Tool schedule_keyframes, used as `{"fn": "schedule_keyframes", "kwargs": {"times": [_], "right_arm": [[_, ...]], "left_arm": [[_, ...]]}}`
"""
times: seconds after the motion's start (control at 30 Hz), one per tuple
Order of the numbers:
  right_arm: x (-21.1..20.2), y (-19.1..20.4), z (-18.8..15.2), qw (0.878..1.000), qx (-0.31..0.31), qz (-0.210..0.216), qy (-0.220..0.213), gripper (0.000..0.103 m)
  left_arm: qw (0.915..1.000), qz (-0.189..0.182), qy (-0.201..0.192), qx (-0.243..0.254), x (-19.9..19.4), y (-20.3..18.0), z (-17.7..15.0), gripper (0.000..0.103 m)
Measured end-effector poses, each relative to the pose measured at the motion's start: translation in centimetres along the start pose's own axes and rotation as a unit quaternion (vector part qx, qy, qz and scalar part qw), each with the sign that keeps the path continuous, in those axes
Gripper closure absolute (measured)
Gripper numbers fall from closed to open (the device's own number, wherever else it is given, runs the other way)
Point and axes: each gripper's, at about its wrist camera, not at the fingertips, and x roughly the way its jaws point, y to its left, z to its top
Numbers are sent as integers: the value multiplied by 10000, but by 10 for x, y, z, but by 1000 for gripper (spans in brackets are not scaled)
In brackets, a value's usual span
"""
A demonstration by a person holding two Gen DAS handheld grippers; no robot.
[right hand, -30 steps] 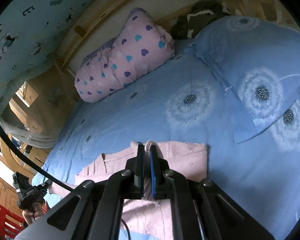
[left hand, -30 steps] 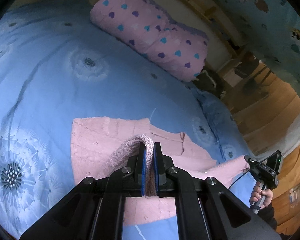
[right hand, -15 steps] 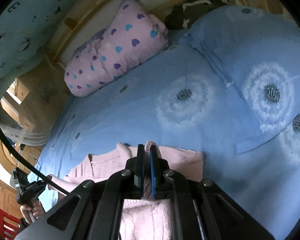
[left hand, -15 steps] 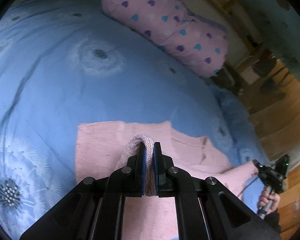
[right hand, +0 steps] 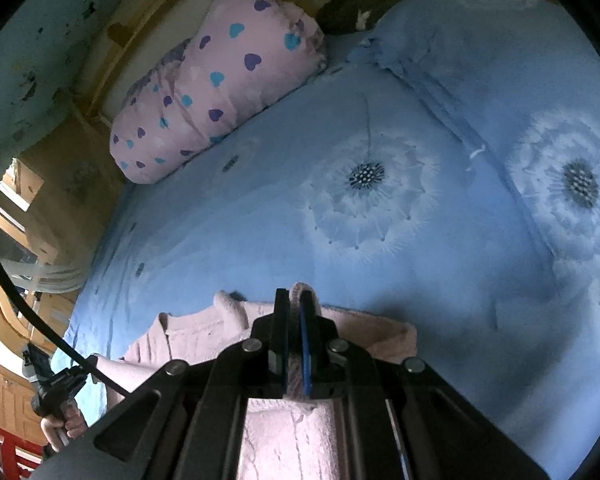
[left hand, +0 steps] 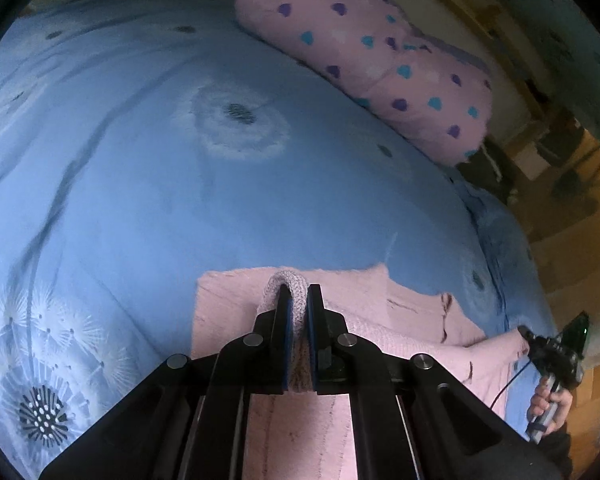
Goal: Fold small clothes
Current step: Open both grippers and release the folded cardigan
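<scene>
A small pink knitted garment (left hand: 364,304) lies on the blue dandelion-print bedcover (left hand: 180,208). My left gripper (left hand: 298,300) is shut on a bunched ribbed edge of it, and a loop of knit pokes up past the fingertips. In the right wrist view the same pink garment (right hand: 204,332) spreads under my right gripper (right hand: 294,300), which is shut on another bunched edge. The pinched edges are carried over the flat part below, making a fold. In each view the other gripper appears low at the side, held by a hand (left hand: 548,404).
A pink cushion with blue and purple hearts (left hand: 372,64) lies along the far side of the bed. A blue dandelion pillow (right hand: 540,120) sits at the right of the right wrist view. Wooden furniture and floor border the bed, and a black cable (right hand: 28,312) crosses the lower left.
Both grippers moved forward and down over the bed, carrying the pinched edges further across the garment. More of the flat pink fabric is now covered by the fold.
</scene>
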Motion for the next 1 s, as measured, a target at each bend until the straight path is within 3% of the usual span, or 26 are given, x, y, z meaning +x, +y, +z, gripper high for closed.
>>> {"fn": "schedule_keyframes", "kwargs": {"times": [0.17,0.23,0.3,0.33,0.37,0.47,0.57,0.63,0.73,0.83,0.9,0.93,0.97,1.0], "right_arm": [[24,-2,6,9998,105,-148,61,98],[30,-5,10,9961,149,-815,-314,94],[29,-13,11,9894,295,-1325,-518,66],[27,-20,10,9895,474,-1261,-529,41],[25,-27,7,9906,663,-1075,-517,37],[18,-36,0,9936,828,-688,-348,37],[13,-28,-16,9968,480,-621,-159,37],[13,-18,-26,9980,177,-605,50,37],[12,4,-47,9980,-330,-394,367,37],[17,18,-71,9954,-645,-85,704,37],[25,24,-88,9915,-875,-193,945,37],[29,26,-93,9896,-1007,-317,978,41],[29,29,-97,9877,-1144,-400,984,61],[29,28,-98,9870,-1140,-313,1091,88]], "left_arm": [[9993,30,-207,-307,6,15,17,103],[9966,-67,-297,-761,16,29,27,103],[9932,81,-293,-1123,21,43,31,103],[9920,103,-304,-1220,21,48,31,99],[9914,118,-329,-1263,18,51,30,99],[9940,92,-413,-1011,10,47,29,99],[9958,55,-399,-826,1,44,25,98],[9958,10,-159,-899,0,47,19,98],[9942,-387,102,-997,-7,45,7,98],[9972,-375,-88,-647,-24,29,-4,97],[9988,-267,-193,-349,-32,18,-12,96],[9993,-227,-164,-261,-33,15,-17,95],[9995,-189,-120,-227,-34,14,-21,95],[9998,-23,-71,-176,-33,13,-27,95]]}}
